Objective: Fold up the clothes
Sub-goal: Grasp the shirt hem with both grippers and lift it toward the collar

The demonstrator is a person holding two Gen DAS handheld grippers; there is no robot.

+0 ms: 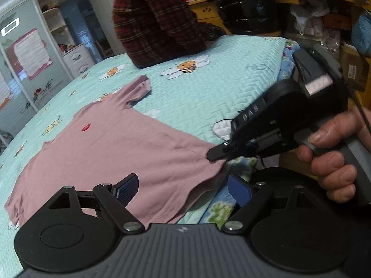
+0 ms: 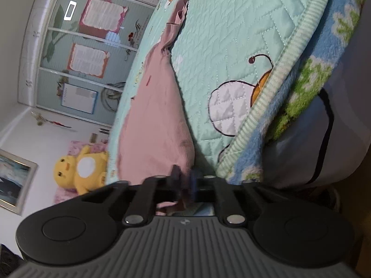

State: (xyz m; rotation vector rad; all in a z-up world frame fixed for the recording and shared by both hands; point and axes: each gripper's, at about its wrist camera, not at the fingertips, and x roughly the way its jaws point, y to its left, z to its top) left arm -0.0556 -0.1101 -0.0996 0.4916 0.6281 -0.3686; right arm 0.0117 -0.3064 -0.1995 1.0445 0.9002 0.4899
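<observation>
Pink fabric fills the middle of the left wrist view: a shirt (image 1: 111, 148) lies spread flat on a mint quilt (image 1: 208, 88) printed with bees and daisies, its short sleeve reaching toward the upper centre of the frame and a small red mark on its chest. The left gripper (image 1: 183, 191) sits at the bottom of the frame with its 2 blue pads well apart; the left pad (image 1: 127, 191) is over the shirt's near hem, while the right pad (image 1: 238, 191) is past the shirt's edge, above a blue and green blanket (image 1: 220, 210) that shows under the quilt. No cloth is clamped between them.

At the right of that view a hand (image 1: 334, 159) grips the handle of the right gripper (image 1: 216, 155), whose black tip meets the shirt's lower corner at the edge of the bed. In the right wrist view, the right gripper's jaws are drawn together at the lower centre of the frame, pinched on a bunched fold of the shirt, and the pink cloth runs from the jaws up toward the upper centre.

A person in a red plaid jacket (image 1: 155, 20) sits at the far side of the bed, upper centre. A yellow plush toy (image 2: 76, 169) sits at the lower left of the right wrist view, below a pale cabinet (image 2: 76, 53) with posters on its doors.
</observation>
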